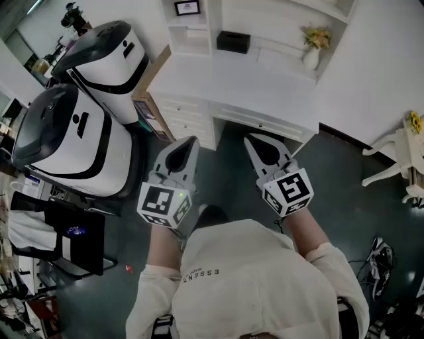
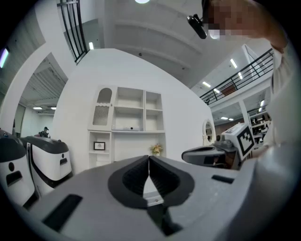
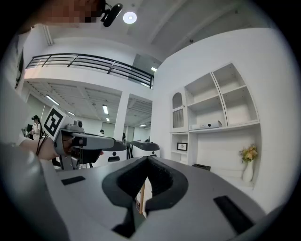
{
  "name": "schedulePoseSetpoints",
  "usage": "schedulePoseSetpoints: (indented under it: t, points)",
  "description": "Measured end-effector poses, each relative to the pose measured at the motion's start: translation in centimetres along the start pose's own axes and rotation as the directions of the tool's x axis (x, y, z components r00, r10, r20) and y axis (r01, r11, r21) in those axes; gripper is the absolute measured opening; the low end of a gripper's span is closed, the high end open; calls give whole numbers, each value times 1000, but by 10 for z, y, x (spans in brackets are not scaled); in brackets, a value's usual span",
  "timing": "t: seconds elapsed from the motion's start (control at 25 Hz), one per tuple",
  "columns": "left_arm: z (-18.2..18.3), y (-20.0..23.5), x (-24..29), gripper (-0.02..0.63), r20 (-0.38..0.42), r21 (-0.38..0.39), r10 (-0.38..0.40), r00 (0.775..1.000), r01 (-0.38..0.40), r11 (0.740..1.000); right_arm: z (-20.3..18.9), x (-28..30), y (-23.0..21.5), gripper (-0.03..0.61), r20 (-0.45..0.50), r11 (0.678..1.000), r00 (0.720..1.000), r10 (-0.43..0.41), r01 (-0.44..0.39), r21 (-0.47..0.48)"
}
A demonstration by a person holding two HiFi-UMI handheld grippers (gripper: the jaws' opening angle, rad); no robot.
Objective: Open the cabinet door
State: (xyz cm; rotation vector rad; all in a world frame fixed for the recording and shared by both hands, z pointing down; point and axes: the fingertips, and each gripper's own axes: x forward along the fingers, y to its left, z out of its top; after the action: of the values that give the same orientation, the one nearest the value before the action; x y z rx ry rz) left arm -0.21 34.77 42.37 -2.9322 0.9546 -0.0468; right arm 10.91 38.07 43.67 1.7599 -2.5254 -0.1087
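A white desk-and-shelf cabinet stands ahead of me, with drawers at its left front. In the left gripper view the shelf unit has a small arched slatted door at its upper left; the right gripper view shows that door too. My left gripper is held level in front of the desk, its jaws shut with nothing between them. Beside it, the right gripper also points at the desk, and its tips meet on nothing. Neither touches the cabinet.
Two large white-and-black machines stand close on the left. On the desk are a black box, a vase of yellow flowers and a picture frame. A white chair is at the right, dark gear at lower left.
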Motion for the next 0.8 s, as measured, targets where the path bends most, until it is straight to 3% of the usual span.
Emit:
schedulePoseSetpoints:
  t: [0.52,0.8]
  points:
    - [3,6,-3,3,1,-3,15,1000,-15,1000,6,2,1,14,-2,1000,1000,-1,1,20]
    - [4,6,3,10,6,-12,24,1000,-24,1000,4,5,-4,14,21,995,1000,17,-19,98]
